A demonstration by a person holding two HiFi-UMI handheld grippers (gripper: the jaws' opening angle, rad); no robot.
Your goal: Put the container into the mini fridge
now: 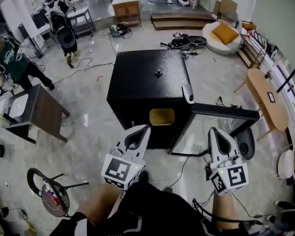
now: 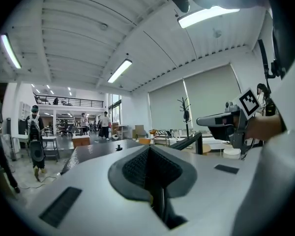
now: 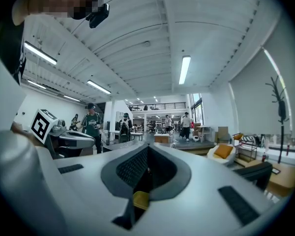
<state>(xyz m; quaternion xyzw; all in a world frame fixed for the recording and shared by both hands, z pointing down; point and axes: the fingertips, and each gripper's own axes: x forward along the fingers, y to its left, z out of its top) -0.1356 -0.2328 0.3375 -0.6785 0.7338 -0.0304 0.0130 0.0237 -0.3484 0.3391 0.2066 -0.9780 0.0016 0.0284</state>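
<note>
The black mini fridge stands on the floor, its door swung open to the right. The yellow container sits inside the fridge's open front. My left gripper hovers in front of the fridge, just left of the opening, its jaws shut and empty; in the left gripper view its pads meet over the fridge top. My right gripper is held before the open door, apart from it, jaws closed with nothing between them. Each gripper view shows the other gripper at its side.
A dark low table stands to the left and a round-seated chair lies at the lower left. A long wooden table runs along the right. Cables trail on the floor behind the fridge. People work at the back left.
</note>
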